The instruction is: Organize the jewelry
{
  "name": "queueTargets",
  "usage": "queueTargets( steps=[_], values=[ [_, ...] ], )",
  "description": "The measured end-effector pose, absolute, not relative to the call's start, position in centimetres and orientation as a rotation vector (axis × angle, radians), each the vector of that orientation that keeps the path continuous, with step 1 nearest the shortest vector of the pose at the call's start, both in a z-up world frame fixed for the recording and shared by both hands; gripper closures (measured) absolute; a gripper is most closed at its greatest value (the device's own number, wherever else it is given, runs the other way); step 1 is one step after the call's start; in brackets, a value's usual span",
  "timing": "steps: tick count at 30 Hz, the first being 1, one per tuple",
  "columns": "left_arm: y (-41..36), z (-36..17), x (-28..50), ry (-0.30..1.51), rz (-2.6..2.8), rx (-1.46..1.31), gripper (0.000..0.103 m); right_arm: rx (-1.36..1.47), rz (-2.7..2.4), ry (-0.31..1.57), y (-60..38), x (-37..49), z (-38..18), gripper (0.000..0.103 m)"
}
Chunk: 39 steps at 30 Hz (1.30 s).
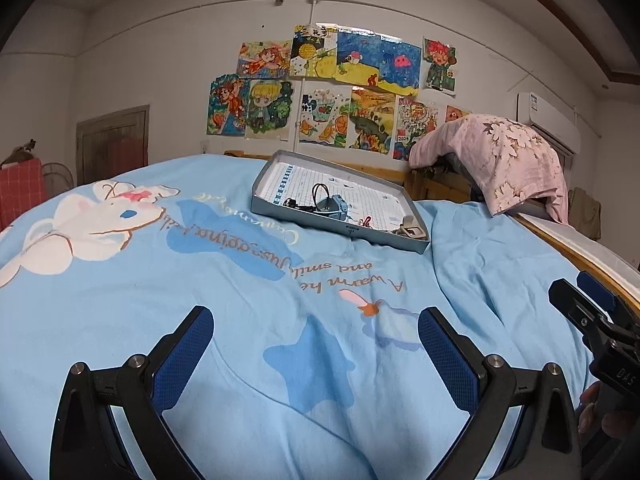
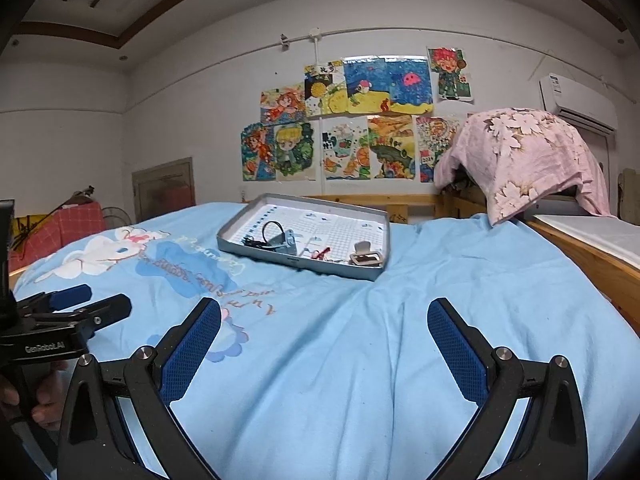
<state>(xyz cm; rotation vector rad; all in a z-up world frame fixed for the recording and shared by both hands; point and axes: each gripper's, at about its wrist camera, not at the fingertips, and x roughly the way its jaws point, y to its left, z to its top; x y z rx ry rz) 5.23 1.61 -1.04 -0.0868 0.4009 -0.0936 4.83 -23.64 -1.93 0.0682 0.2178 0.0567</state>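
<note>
A shallow grey tray [image 1: 312, 222] [image 2: 256, 254] with a gridded white floor lies on the blue bedspread, well ahead of both grippers. In it lie a black cord loop [image 1: 320, 192] [image 2: 271, 229], a small grey-blue box [image 1: 334, 205] [image 2: 287, 241], a small red piece [image 1: 365, 222] [image 2: 321, 253] and a silver-white buckle-like piece [image 1: 412, 231] [image 2: 366, 258]. My left gripper [image 1: 316, 340] is open and empty over the bedspread. My right gripper [image 2: 324, 334] is open and empty too. Each gripper shows at the edge of the other's view, the right [image 1: 588, 312] and the left [image 2: 80, 308].
The blue cartoon-print bedspread [image 1: 200, 280] [image 2: 440, 300] covers the bed. A pink floral cloth [image 1: 500, 156] [image 2: 528, 156] drapes over something at the far right. A wooden bed rail [image 2: 592, 260] runs along the right. Drawings hang on the back wall [image 1: 332, 92].
</note>
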Motion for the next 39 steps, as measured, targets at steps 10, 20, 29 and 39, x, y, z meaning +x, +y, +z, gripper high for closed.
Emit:
queueTargets(
  steps=[10,20,29,39],
  values=[
    [1.74,-1.1,4.87,0.388,-0.092,-0.09,0.0,0.059,0.041,0.234,-23.65,5.16,-2.09,0.001],
    [1.82,-0.61,4.64,0.37,-0.081,-0.098,0.0,0.065,0.042,0.233,-23.67,5.15,-2.05,0.002],
    [1.84,-0.65,4.66,0.372,-0.083,-0.097,0.0,0.063,0.041,0.233,-23.63,5.18,-2.02,0.001],
    [1.82,-0.7,4.63,0.371,-0.083,-0.099,0.0,0.064,0.041,0.233,-23.57,5.17,-2.02,0.001]
  ],
)
